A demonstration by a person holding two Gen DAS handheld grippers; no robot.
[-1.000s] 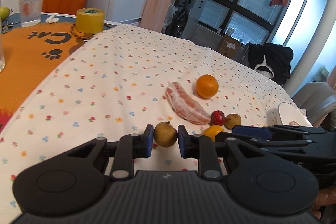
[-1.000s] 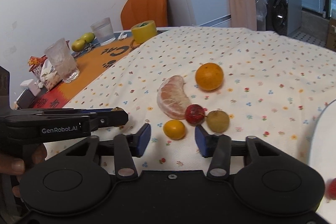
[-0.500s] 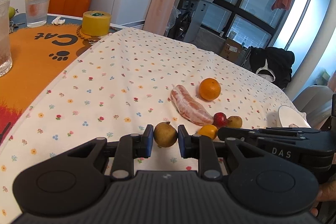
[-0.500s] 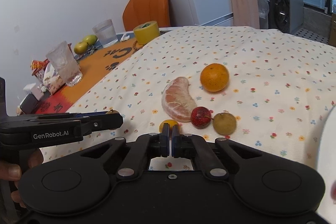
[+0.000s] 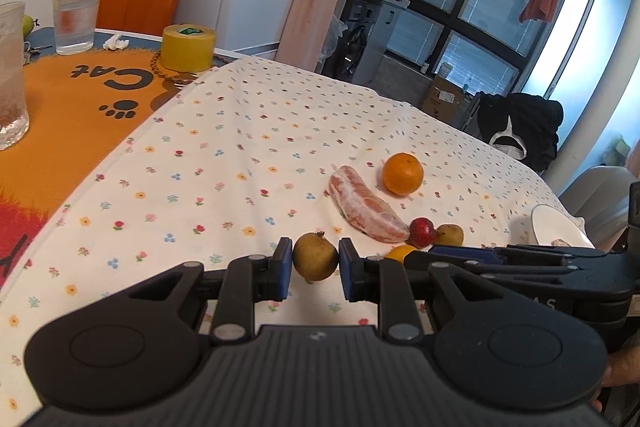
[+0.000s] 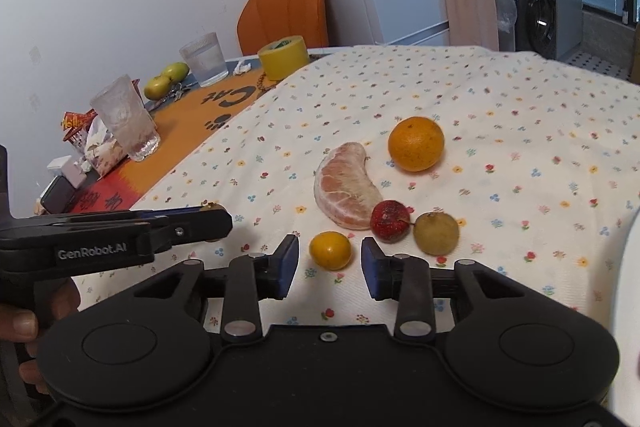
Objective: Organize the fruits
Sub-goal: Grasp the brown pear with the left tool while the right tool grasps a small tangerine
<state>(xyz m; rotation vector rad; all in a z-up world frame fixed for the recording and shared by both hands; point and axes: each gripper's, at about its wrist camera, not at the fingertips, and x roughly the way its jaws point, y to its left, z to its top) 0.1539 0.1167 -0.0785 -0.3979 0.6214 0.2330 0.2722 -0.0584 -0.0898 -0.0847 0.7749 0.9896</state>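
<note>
My left gripper [image 5: 315, 268] is shut on a small round brown-green fruit [image 5: 315, 259], held just above the flowered tablecloth [image 5: 240, 131]. My right gripper [image 6: 330, 265] is open, with a small orange citrus [image 6: 330, 250] lying on the cloth between its fingertips, clear of both pads. Beyond it lie a peeled pink citrus segment [image 6: 346, 187], a red fruit [image 6: 390, 221], a second brown-green fruit [image 6: 436, 233] and a large orange [image 6: 416, 144]. The left gripper [image 6: 216, 221] shows side-on at the left of the right wrist view.
A white plate [image 5: 556, 227] sits at the right table edge. On the orange cat mat [image 5: 60, 115] stand a yellow tape roll [image 5: 188, 47] and two glasses [image 5: 76, 21]. Green apples [image 6: 166, 79], snack packets and an orange chair [image 6: 286, 11] are at the far left.
The right gripper, open a second ago, shut empty half a second ago and is now open again around the small orange citrus. The left gripper keeps hold of its fruit.
</note>
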